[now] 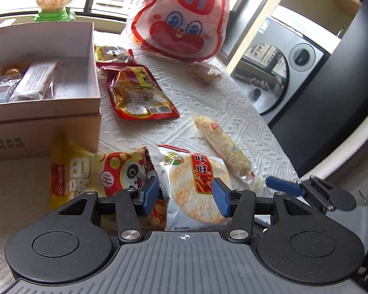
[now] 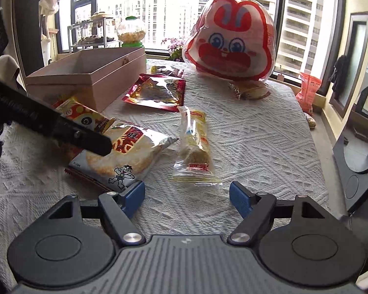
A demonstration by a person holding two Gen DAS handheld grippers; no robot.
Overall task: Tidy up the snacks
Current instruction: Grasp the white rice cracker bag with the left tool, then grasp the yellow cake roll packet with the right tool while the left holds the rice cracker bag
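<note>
The white foil rice-cracker packet (image 1: 196, 186) lies on the white textured tablecloth (image 2: 257, 142) between my left gripper's (image 1: 187, 194) 2 parted blue pads, unpinched, while my right gripper (image 2: 187, 196) hangs released beside a clear-wrapped rice roll (image 2: 196, 144).

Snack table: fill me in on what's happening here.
A person with a claw in each hand is sorting snacks into an open cardboard box, which already holds a few packets. The left claw straddles the rice cracker packet, pads not visibly pressing yet. The right claw hangs open just short of the clear-wrapped rice roll. A red foil pouch and the big rabbit-face bag lie on the white cloth.
</note>
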